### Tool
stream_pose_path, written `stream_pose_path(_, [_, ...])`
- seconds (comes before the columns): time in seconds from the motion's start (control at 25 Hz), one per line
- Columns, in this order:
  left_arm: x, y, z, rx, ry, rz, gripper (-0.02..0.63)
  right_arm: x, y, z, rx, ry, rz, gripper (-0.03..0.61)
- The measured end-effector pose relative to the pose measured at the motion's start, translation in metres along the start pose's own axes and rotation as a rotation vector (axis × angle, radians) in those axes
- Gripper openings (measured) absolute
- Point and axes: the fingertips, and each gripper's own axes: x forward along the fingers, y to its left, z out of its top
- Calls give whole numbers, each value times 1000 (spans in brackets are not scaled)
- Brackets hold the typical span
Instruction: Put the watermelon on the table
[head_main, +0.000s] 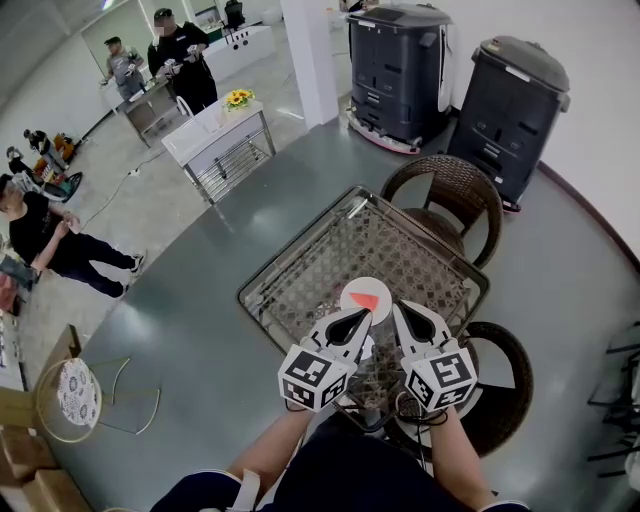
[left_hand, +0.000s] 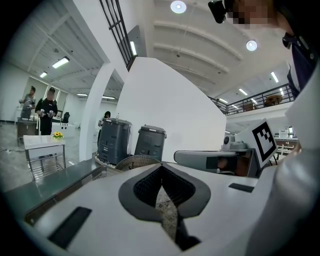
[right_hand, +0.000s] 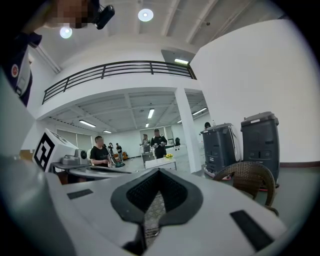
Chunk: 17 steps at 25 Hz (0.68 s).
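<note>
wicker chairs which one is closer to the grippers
The wicker chair at the head view's lower right, beside the right gripper; the other chair stands beyond the wire basket.

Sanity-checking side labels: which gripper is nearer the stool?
Left. The left gripper is over the cart, toward the stool; the right gripper is beside it, on the side away from the stool.

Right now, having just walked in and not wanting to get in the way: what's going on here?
A person holds the left gripper and the right gripper side by side over a wire basket. Both have their jaws shut on nothing. The watermelon piece, white with a red wedge, shows between their tips; whether they squeeze it between them I cannot tell. It is not yet on the grey table.
</note>
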Motion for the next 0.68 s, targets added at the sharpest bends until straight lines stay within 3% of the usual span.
stream_pose_path(0.68, [-7,-3,10,9,1,-38,6,-8,3,7,-2,-4,25,2])
